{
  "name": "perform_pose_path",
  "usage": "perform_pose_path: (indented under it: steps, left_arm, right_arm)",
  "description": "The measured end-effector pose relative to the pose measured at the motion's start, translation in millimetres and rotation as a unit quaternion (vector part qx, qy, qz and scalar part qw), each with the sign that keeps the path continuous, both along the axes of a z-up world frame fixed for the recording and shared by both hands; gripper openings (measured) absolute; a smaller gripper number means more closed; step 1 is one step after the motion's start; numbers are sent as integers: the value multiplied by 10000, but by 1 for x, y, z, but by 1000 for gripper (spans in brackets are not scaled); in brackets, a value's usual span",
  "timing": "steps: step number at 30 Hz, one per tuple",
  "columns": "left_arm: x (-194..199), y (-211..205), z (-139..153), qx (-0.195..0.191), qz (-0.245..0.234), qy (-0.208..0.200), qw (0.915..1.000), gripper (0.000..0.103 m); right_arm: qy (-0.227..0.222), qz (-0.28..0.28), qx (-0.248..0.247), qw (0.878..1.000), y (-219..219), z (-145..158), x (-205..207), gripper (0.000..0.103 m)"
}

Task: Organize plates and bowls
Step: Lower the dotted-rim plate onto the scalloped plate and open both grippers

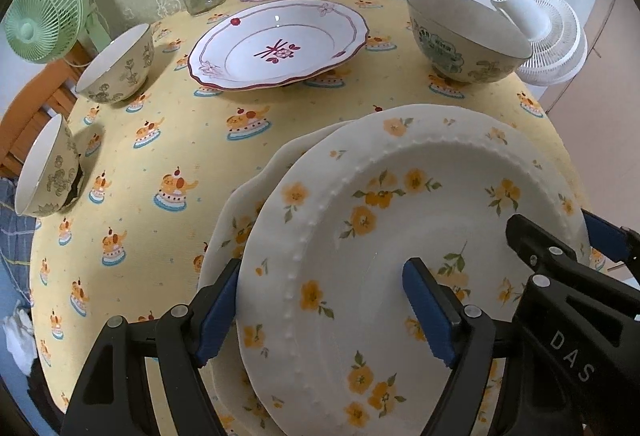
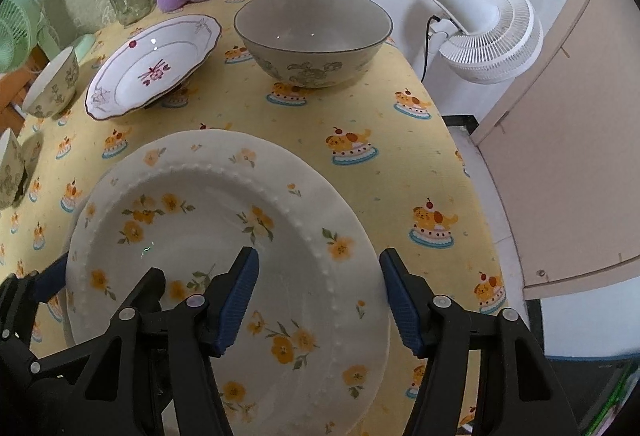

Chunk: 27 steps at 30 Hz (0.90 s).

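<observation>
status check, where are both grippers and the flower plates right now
Left gripper and right gripper, jaws open, straddling opposite rims of top yellow-flower plate. Plate sits on matching plate beneath. Red-trim plate and big bowl stand clear behind.

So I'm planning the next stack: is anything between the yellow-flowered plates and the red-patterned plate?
Nothing visible: only bare tablecloth lies between the yellow-flowered plates and the red-patterned plate. The bowls stand off to either side.
</observation>
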<state>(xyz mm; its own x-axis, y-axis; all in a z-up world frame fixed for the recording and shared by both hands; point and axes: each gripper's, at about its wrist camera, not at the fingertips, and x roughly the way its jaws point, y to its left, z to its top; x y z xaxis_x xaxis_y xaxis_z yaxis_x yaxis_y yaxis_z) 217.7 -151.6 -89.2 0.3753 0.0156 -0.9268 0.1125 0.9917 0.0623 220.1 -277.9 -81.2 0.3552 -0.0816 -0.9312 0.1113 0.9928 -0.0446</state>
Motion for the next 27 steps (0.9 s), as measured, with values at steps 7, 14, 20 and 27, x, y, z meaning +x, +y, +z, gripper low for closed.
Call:
perform_pose_path:
  steps: [7,14,20,27]
  left_arm:
    - [-2,-1,0,205,19,-7,9998,83]
    - [-5,-6,0,432,42,-47,9990,84]
    - [-9,-6,5,398,28,-147,9991,84]
    - [-17,0,14,118,-164,-268,9994,84]
  right_arm:
    - [18,34,-39,10000,1,0,-4,55]
    - [-11,69,-3,10000,1,1,-9,50]
    - [-100,59,80,9999,0,5,-15,50]
    - [-271,-136,153,9994,-1,15,-28,49]
